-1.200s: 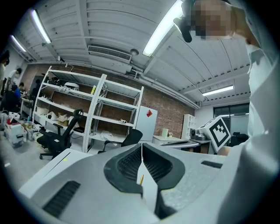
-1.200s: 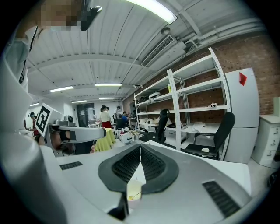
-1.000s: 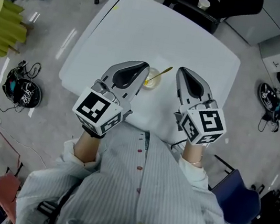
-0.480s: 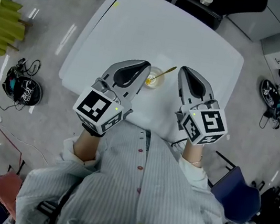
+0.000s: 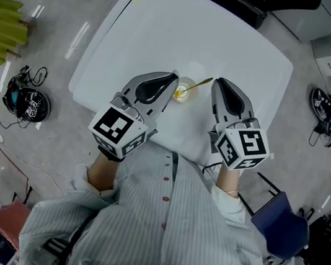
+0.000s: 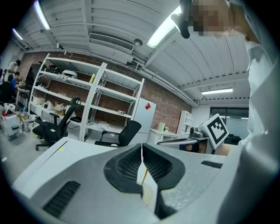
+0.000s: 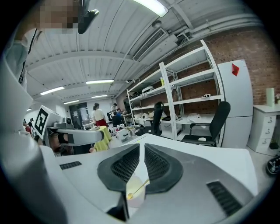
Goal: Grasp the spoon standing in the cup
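In the head view, the left gripper (image 5: 174, 75) and the right gripper (image 5: 216, 82) reach over the white table (image 5: 248, 48). The cup (image 5: 185, 90) sits between their tips, just beside the left one, and the spoon (image 5: 195, 86) leans from it toward the right tip. In the left gripper view, the jaws are closed, tips meeting, with nothing clamped. Cup and spoon handle show beyond them through the hollow behind the tips. In the right gripper view, the jaws stand together, a hairline slit between them, empty. The cup lies beyond, its spoon slanting rightward.
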Demonstrator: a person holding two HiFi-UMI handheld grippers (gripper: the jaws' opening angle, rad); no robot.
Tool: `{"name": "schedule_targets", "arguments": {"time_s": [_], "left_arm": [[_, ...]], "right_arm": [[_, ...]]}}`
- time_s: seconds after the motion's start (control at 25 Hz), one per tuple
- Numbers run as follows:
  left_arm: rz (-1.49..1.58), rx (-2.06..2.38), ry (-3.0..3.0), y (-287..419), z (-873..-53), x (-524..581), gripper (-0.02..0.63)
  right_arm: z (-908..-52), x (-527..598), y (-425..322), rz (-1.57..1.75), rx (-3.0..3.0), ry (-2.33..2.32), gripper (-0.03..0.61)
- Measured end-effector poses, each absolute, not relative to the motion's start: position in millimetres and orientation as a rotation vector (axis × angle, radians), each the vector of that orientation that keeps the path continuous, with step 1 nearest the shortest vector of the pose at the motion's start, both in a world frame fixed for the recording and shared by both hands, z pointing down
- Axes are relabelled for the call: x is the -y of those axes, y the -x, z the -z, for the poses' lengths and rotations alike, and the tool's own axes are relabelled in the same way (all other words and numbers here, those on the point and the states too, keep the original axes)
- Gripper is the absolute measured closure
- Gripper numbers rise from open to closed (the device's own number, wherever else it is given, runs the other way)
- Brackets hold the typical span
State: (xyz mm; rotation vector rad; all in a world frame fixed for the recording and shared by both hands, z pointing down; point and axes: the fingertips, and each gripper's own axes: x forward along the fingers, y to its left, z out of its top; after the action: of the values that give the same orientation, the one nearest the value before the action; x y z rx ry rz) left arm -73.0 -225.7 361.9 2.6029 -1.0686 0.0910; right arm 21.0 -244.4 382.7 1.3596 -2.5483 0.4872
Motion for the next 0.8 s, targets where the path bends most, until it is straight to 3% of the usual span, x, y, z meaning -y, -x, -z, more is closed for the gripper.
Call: {"name": "schedule_targets", "arguments": {"time_s": [0.36,0.8], "left_arm": [[-0.137,1.041,-2.569,72.5,-386.5,225.3,0.598],[-0.178,1.032,-2.524,75.5,-414.1,223.5,0.598]], "right_arm": [[-415.6,245.7,-26.8,-0.58,2.49,-1.383,0.563],[-456.9,241.3,-23.2,-0.736,2.43,-1.335,0.485]]}}
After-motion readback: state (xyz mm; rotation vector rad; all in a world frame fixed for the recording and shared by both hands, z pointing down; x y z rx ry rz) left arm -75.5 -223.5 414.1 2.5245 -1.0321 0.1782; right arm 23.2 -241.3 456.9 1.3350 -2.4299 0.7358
